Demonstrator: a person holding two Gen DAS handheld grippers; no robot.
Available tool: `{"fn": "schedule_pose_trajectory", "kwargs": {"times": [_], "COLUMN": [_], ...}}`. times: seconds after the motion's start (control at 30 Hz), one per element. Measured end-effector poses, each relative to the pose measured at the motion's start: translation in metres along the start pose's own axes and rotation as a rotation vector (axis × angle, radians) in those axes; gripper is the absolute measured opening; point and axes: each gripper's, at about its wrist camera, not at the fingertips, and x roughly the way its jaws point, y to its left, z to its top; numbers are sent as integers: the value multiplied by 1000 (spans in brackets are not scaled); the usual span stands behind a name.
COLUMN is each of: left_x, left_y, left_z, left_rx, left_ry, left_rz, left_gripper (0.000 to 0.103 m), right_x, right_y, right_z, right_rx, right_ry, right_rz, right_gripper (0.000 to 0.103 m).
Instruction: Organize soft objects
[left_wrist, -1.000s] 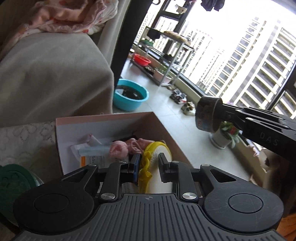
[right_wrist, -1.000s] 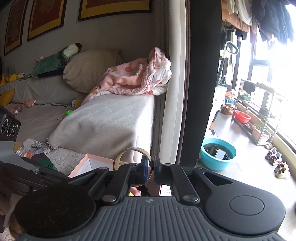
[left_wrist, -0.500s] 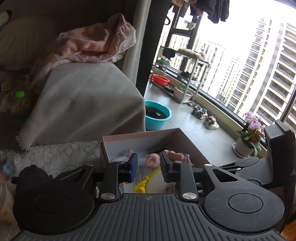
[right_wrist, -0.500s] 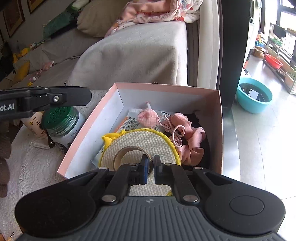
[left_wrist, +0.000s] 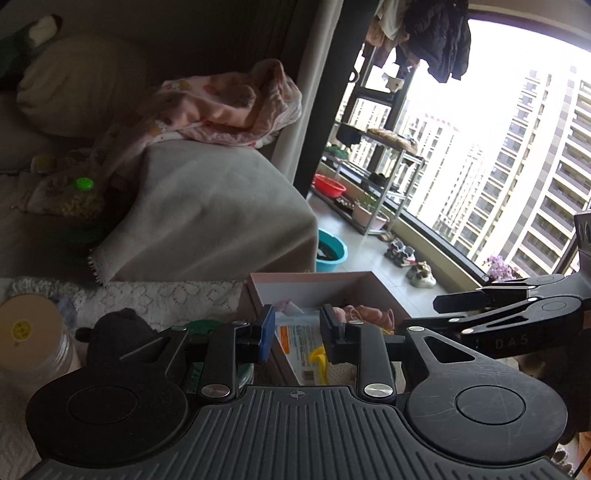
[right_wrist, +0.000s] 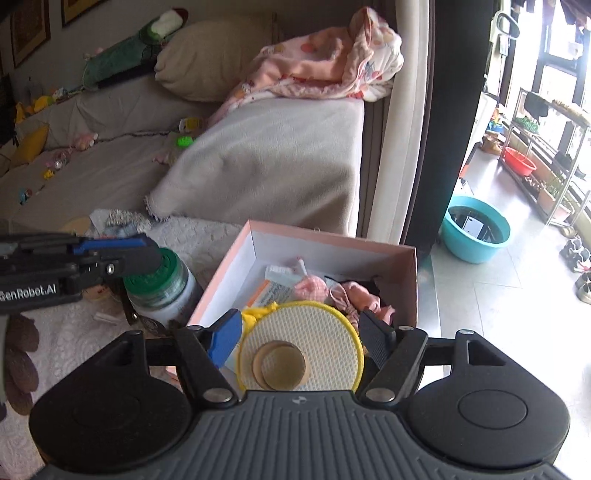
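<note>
An open pink box (right_wrist: 325, 240) holds a round white mesh pad with a yellow rim (right_wrist: 299, 343), pink scrunchies (right_wrist: 354, 295) and a packet. A roll of tape (right_wrist: 282, 365) lies flat on the pad. My right gripper (right_wrist: 301, 334) hovers just over it with its jaws opening; the roll is free between the wide-spread fingers. In the left wrist view the box (left_wrist: 306, 277) sits ahead and the right gripper (left_wrist: 424, 314) reaches in from the right. My left gripper (left_wrist: 299, 332) hangs short of the box, partly open, nothing between its fingers.
A green-lidded jar (right_wrist: 155, 273) stands left of the box on the lace cloth, under the left gripper (right_wrist: 110, 254). A black soft toy (left_wrist: 118, 332) and a tan-lidded jar (left_wrist: 29, 325) sit further left. Behind is a grey sofa (right_wrist: 266, 162) with a pink blanket.
My right gripper came down over the box with the tape roll, spread its jaws and let the roll go onto the mesh pad. My left gripper drew back from the box and rose.
</note>
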Motion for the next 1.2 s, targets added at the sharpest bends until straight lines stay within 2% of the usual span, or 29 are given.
{"fn": "schedule_pose_trajectory", "kwargs": {"times": [0.07,0.13,0.27,0.43,0.53,0.6,0.73,0.83,0.97,1.1,1.2], "left_x": [-17,-38,-84,-149,-163,-158,-112,-69,-24,11,33], "left_y": [13,33,76,127,157,175,224,253,275,273,262], "left_z": [-3,-7,-11,3,9,8,3,-4,1,18,35], "left_rx": [-18,-40,-95,-124,-143,-181,-310,-411,-492,-423,-323], "left_ry": [-23,-45,-93,-167,-148,-116,-20,62,102,184,265], "left_rz": [18,48,150,290,322,307,224,194,153,90,48], "left_gripper": [30,29,29,29,29,29,29,29,29,29,29], "right_x": [-10,-16,-22,-47,-58,-56,-32,-12,7,21,34], "right_y": [6,15,50,110,142,159,180,178,160,145,136], "right_z": [10,18,36,76,97,104,105,99,96,92,86], "right_rx": [33,58,85,63,50,16,-85,-127,-130,-135,-114], "right_ry": [-21,-22,-38,-181,-260,-266,-210,-155,-81,-72,-39], "right_rz": [11,21,87,185,234,248,253,232,212,178,208], "right_gripper": [76,77,77,77,89,89,89,89,89,89,89]}}
